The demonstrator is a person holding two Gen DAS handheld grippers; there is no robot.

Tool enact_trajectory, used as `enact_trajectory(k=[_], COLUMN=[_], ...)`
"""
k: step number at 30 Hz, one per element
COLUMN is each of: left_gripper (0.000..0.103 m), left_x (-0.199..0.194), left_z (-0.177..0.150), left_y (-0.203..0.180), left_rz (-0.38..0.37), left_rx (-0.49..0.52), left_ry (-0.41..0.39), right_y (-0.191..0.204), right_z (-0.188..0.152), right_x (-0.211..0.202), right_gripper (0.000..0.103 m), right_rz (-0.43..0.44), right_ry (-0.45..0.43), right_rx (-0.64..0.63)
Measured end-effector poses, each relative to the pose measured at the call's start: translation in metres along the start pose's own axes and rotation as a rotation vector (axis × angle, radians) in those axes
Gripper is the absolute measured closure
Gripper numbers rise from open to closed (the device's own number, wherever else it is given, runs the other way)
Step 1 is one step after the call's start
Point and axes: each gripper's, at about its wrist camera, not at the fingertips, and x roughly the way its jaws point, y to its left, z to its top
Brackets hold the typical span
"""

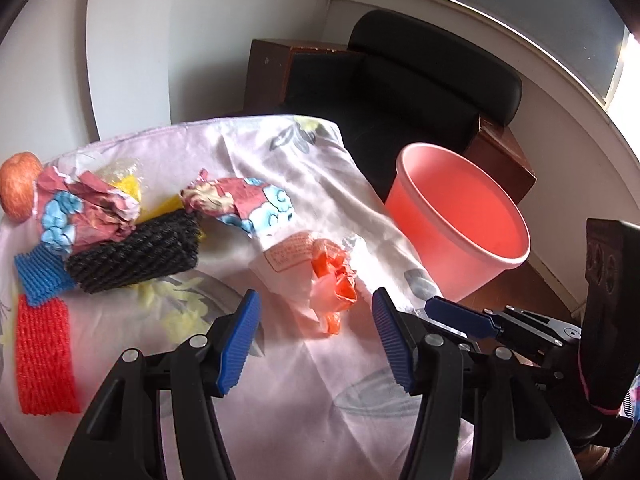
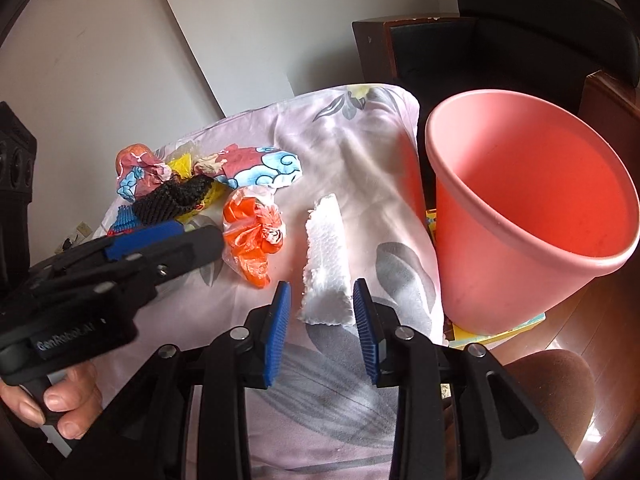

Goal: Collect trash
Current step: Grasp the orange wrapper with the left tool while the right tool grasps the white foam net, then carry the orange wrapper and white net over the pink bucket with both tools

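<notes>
Pink bucket (image 2: 500, 280) just off the table's right edge, mouth tipped toward the camera in the right wrist view. Nothing but smooth pink wall and bottom showing inside, far as can be seen. Sitting on something flat and yellow (image 2: 476, 334), mostly hidden under it, so no clue what.

Trash all on the flowery tablecloth (image 2: 340, 380), not in the bucket:
- white foam chunk (image 2: 324, 248) lying flat, near end right between the pads of the right claw (image 2: 322, 292). Jaws fairly narrow, a sliver of gap on the left side, maybe brushing the right pad. Not squeezing it, by the look.
- orange plastic bag (image 1: 336, 280) crumpled just ahead of the left claw (image 1: 316, 300), jaws wide, nothing in them, not touching the bag.
- farther back, a heap: two crumpled printed papers (image 1: 92, 212), black foam net (image 1: 136, 256) partly under them, blue net (image 1: 40, 276) and red net (image 1: 44, 356) beside it, bit of yellow plastic (image 1: 132, 188) poking out behind.

Hard-to-see stuff: round orange fruit (image 1: 18, 190) at the far left, tucked behind the paper. Foam chunk mostly lost in the glare in the left wrist view. Hand (image 2: 52, 396) gripping the left claw's handle, cut off at the frame edge. Brown rounded blob (image 2: 552, 392) bottom right, can't tell what. Black armchair (image 1: 400, 92) behind the bucket, partly blocked by it.
</notes>
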Motion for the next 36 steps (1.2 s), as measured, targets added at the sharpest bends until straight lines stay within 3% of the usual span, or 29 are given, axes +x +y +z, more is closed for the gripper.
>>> enact_trajectory(k=[4, 9, 12, 23, 36], left_gripper=[0.051, 0.087, 0.095, 0.098, 0.098], left_x=[0.021, 0.031, 0.027, -0.014, -0.028], left_z=[-0.001, -0.002, -0.003, -0.005, -0.003], left_y=[-0.001, 0.008, 0.012, 0.017, 0.025], left_rz=[-0.014, -0.011, -0.015, -0.008, -0.012], left_rx=[-0.025, -0.056, -0.062, -0.023, -0.044], left_ry=[0.055, 0.082, 0.07, -0.036, -0.08], right_y=[-0.002, -0.004, -0.004, 0.004, 0.005], right_z=[0.0, -0.001, -0.001, 0.004, 0.002], right_x=[0.001, 0.003, 0.004, 0.019, 0.012], right_gripper=[0.07, 0.07, 0.07, 0.07, 0.073], right_rz=[-0.002, 0.005, 0.013, -0.015, -0.003], right_ry=[0.009, 0.019, 0.02, 0.05, 0.018], right_rx=[-0.006, -0.009, -0.008, -0.018, -0.003])
